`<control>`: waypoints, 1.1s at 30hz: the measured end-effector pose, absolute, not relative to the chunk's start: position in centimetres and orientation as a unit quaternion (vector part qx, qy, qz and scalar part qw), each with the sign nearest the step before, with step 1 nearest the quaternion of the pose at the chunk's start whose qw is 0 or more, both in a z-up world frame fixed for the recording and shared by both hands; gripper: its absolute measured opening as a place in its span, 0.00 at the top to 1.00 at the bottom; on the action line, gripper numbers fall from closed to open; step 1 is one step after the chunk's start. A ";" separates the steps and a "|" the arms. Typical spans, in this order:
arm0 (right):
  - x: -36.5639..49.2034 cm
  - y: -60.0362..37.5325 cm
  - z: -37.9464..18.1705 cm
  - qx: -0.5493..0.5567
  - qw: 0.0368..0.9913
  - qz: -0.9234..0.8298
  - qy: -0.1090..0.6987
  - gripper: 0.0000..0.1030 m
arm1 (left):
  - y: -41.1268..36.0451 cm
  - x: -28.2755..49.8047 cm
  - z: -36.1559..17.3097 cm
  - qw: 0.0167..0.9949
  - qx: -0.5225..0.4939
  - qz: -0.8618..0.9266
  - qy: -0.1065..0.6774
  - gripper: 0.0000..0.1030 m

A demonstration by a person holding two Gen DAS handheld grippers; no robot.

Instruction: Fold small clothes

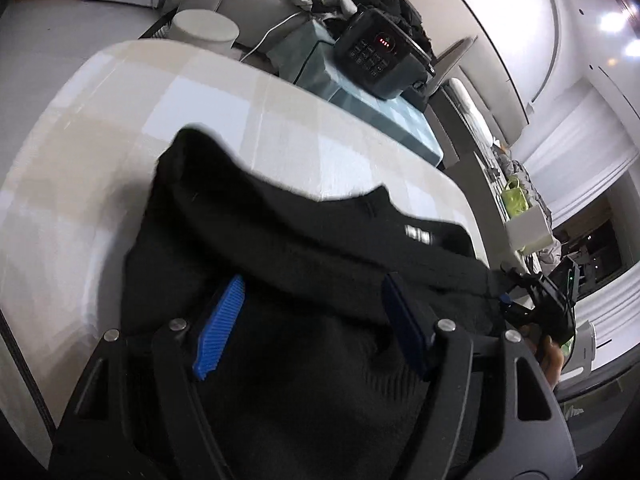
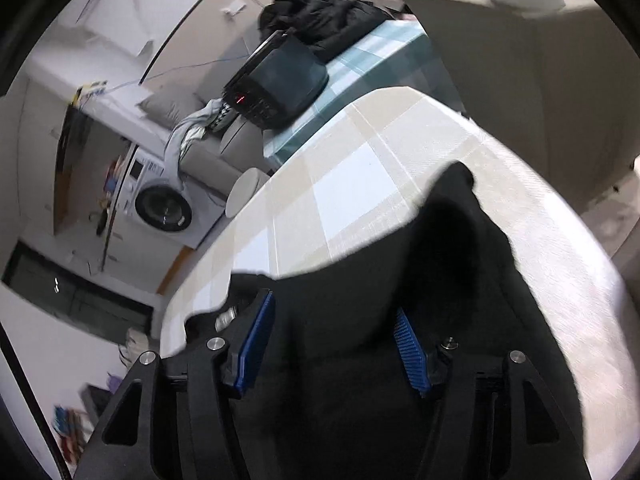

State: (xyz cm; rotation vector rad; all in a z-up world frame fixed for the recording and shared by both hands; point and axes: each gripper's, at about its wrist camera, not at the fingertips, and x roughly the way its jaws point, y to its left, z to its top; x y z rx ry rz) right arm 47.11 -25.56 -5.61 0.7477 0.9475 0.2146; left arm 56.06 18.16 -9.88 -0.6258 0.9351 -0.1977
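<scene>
A black garment [image 1: 304, 240] lies spread on the table with the cream and white checked cloth [image 1: 200, 92]; a small white label [image 1: 418, 236] shows near its collar. My left gripper [image 1: 312, 284] stands open just above the garment, its blue pads [image 1: 220, 328] wide apart with only loose cloth below them. In the right wrist view the same black garment [image 2: 452, 248] fills the lower middle, and my right gripper [image 2: 334, 304] is open over it, its pads [image 2: 410, 352] not pressing on the fabric. The right gripper [image 1: 540, 308] also shows at the garment's right edge in the left wrist view.
Beyond the table's far edge a black keypad box [image 1: 380, 56] sits on a teal checked surface [image 1: 384, 116], with a pile of dark clothes [image 2: 320, 12] behind it. A white round stool [image 1: 204, 28] and a washing machine [image 2: 164, 204] stand farther off.
</scene>
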 end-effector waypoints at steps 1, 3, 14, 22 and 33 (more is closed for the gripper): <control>47.6 -25.6 -5.5 0.358 0.817 0.106 0.440 0.42 | 18.2 56.9 -9.8 0.843 -0.302 -0.094 0.434 0.35; 48.9 -25.7 -5.1 0.389 0.810 0.134 0.417 0.42 | 18.6 58.4 -9.4 0.851 -0.317 -0.093 0.408 0.35; 48.9 -28.5 -1.2 0.358 0.856 0.104 0.358 0.40 | 22.1 58.0 -6.7 0.881 -0.328 -0.024 0.339 0.34; 44.3 -27.2 -1.8 0.245 0.861 0.101 0.434 0.40 | 21.5 54.0 -7.2 0.880 -0.289 -0.027 0.375 0.34; 48.5 -26.6 -4.6 0.348 0.811 0.120 0.455 0.97 | 20.7 53.5 -7.5 0.873 -0.294 -0.034 0.387 0.34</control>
